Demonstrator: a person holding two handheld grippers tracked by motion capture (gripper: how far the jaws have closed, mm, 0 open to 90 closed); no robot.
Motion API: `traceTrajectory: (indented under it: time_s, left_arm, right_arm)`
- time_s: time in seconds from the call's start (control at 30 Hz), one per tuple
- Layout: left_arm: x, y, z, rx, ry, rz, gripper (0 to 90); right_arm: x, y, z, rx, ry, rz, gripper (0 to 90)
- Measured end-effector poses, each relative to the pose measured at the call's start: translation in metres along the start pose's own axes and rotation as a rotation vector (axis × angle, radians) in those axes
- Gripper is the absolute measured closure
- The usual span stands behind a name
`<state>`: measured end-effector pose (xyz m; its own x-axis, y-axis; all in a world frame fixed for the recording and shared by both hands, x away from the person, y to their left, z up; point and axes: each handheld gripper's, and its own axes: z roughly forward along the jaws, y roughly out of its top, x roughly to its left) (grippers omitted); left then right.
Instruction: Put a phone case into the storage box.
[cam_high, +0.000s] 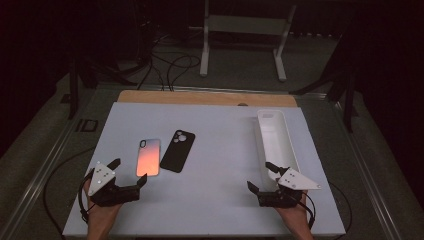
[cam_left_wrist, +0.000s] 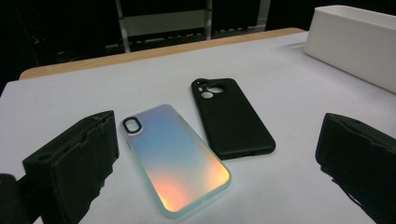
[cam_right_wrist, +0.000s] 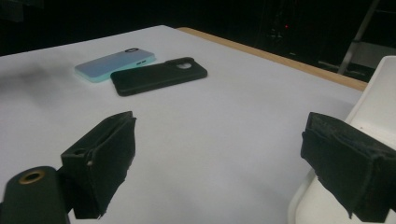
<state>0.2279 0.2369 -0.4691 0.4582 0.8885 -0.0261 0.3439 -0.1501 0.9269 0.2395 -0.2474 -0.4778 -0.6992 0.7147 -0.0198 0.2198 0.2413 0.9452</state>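
On the white tabletop (cam_high: 210, 200), an iridescent pink-blue phone case (cam_high: 148, 157) lies flat, just ahead of the left gripper (cam_high: 131, 171), touching a matte black phone case (cam_high: 177, 150). Both grippers, left and right (cam_high: 260, 176), gape empty. Thin and flat, the case might slide or nudge its neighbour when pinched.

Dark lab: cables (cam_high: 170, 65) and metal stand (cam_high: 245, 35) behind table (cam_high: 215, 150).

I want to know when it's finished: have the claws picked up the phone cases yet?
Not yet. Nothing looks done: the shiny case and the black case both lie flat on the table, and the tray looks empty. Nothing is in hand: the left claw and right claw are open. Everything is left.
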Motion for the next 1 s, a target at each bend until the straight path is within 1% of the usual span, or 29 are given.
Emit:
traceTrajectory:
  time_s: [0.13,0.17,0.27,0.33,0.43,0.53,0.6,0.67,0.8,0.93,1.0]
  left_arm:
    - [-0.001,-0.001,0.0,0.006,0.001,0.001,0.0]
    - [-0.001,-0.002,0.001,0.005,-0.006,0.002,0.0]
    - [0.0,-0.002,0.001,0.012,-0.007,0.001,0.0]
    - [0.0,-0.002,0.003,0.02,-0.006,0.004,0.0]
    - [-0.001,-0.002,0.004,0.023,-0.009,0.007,0.0]
    - [-0.002,-0.002,0.006,0.027,-0.013,0.009,0.0]
    - [-0.003,-0.002,0.008,0.035,-0.025,0.007,0.0]
    - [-0.005,-0.001,0.01,0.044,-0.028,0.016,0.0]
    - [-0.007,0.001,0.014,0.06,-0.038,0.017,0.6]
    - [-0.008,0.001,0.019,0.079,-0.041,0.012,2.2]
    - [-0.008,0.002,0.023,0.089,-0.046,0.001,3.3]
  right_arm:
    - [0.0,0.0,-0.001,-0.006,-0.004,0.005,10.2]
    - [0.0,0.0,-0.001,-0.005,-0.007,0.004,10.1]
    - [0.001,-0.001,0.001,0.001,0.004,-0.004,10.1]
    - [0.002,-0.001,0.002,0.006,0.002,-0.007,10.1]
    - [0.002,-0.001,0.001,-0.002,-0.001,-0.011,10.1]
    - [0.002,-0.001,0.002,0.004,-0.002,-0.015,10.2]
    - [0.002,-0.001,0.002,0.005,-0.003,-0.014,10.2]
    - [0.003,-0.001,0.002,0.004,-0.002,-0.015,10.2]
    - [0.003,-0.001,0.003,0.006,-0.005,-0.015,10.2]
    - [0.003,-0.001,0.002,0.004,-0.005,-0.009,10.2]
    - [0.003,-0.001,0.002,0.003,-0.006,-0.006,10.2]
